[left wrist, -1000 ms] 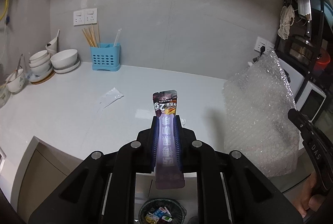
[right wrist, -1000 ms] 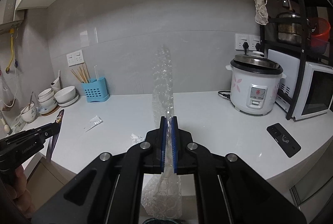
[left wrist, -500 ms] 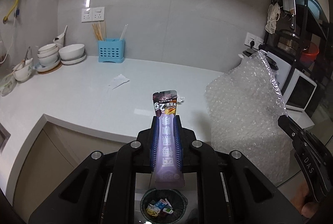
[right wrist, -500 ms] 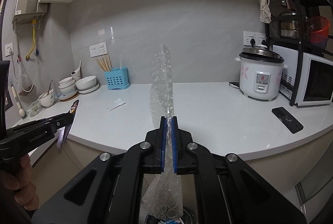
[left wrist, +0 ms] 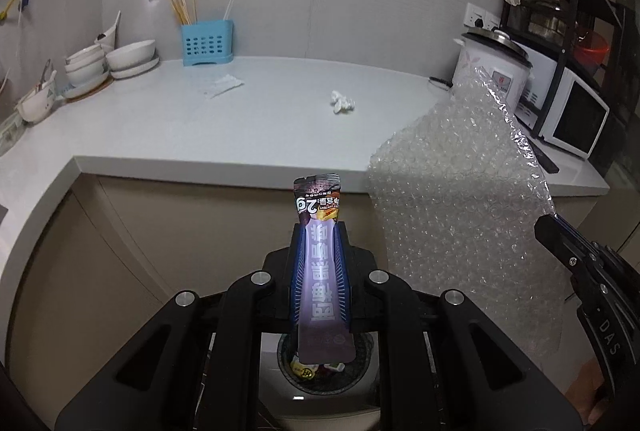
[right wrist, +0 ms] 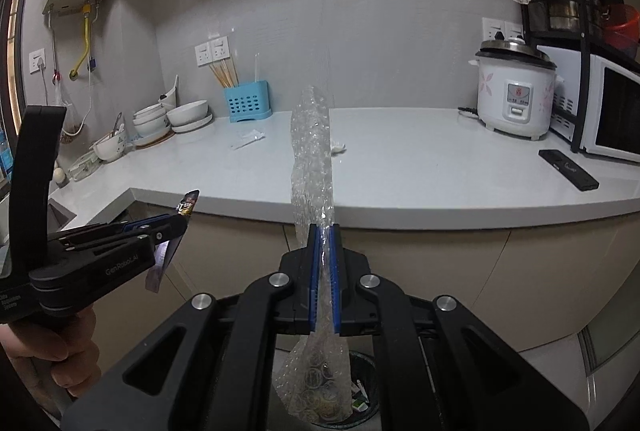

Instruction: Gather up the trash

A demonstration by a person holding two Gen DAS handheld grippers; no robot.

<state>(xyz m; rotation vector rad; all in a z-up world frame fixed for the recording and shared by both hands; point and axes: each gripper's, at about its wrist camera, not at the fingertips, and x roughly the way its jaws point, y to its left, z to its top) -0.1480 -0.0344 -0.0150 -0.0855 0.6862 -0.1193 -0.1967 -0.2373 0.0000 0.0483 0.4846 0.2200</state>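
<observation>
My left gripper [left wrist: 319, 231] is shut on a purple snack wrapper [left wrist: 320, 263], held upright in front of the counter, above a black trash bin [left wrist: 326, 371] on the floor with scraps inside. My right gripper [right wrist: 324, 231] is shut on a sheet of bubble wrap [right wrist: 312, 159], which hangs down over the same bin [right wrist: 362, 391]. The bubble wrap [left wrist: 460, 199] and right gripper [left wrist: 576, 263] show at the right of the left wrist view. The left gripper [right wrist: 176, 225] with the wrapper [right wrist: 160, 259] shows at the left of the right wrist view. A crumpled tissue [left wrist: 343, 102] and a clear plastic wrapper [left wrist: 222, 87] lie on the white counter [left wrist: 160, 127].
Stacked bowls [left wrist: 116, 61] and a blue utensil holder [left wrist: 206, 43] stand at the back left. A rice cooker [right wrist: 514, 91], a microwave [right wrist: 616, 111] and a black remote [right wrist: 568, 169] are at the right. Cabinet fronts [left wrist: 140, 239] lie below the counter edge.
Both grippers have drawn back from the counter and lower, still holding the wrapper and the bubble wrap. The counter edge and cabinet fronts now show, and the bin sits under both.
</observation>
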